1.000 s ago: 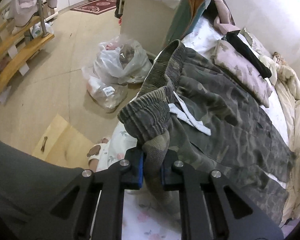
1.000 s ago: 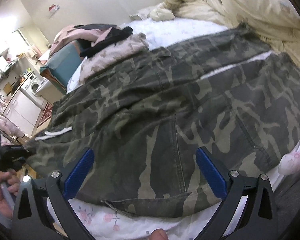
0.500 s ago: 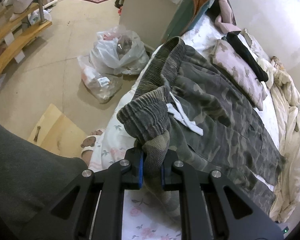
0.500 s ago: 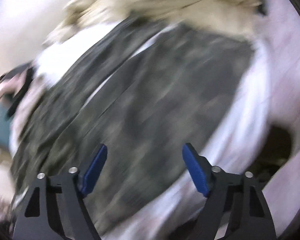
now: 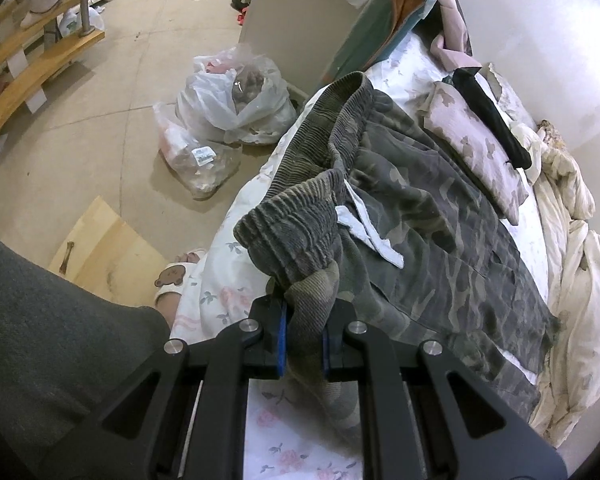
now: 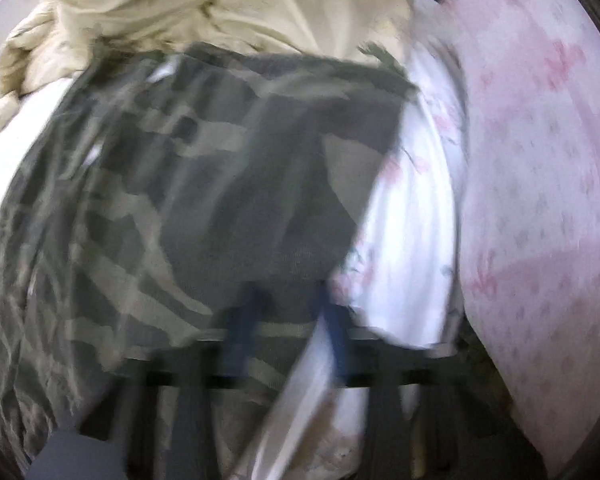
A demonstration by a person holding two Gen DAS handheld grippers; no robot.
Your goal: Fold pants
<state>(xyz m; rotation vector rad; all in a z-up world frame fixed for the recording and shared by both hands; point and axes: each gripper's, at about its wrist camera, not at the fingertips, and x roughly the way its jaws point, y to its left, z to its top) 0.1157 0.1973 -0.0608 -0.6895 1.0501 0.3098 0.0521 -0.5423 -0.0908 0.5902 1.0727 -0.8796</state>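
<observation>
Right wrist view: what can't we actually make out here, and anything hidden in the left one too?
- Right wrist view: motion blur smears the right gripper; its jaws have just been closing, but whether they pinch the camouflage pants or the floral sheet cannot be told.
- Left wrist view: the pants' far hems run under the cream duvet.
- Left wrist view: the left gripper hides the waistband corner it clamps.

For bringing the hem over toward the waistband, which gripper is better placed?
Right. The right gripper has just closed at the camouflage pants hem end; the left gripper only pins the waistband.
</observation>
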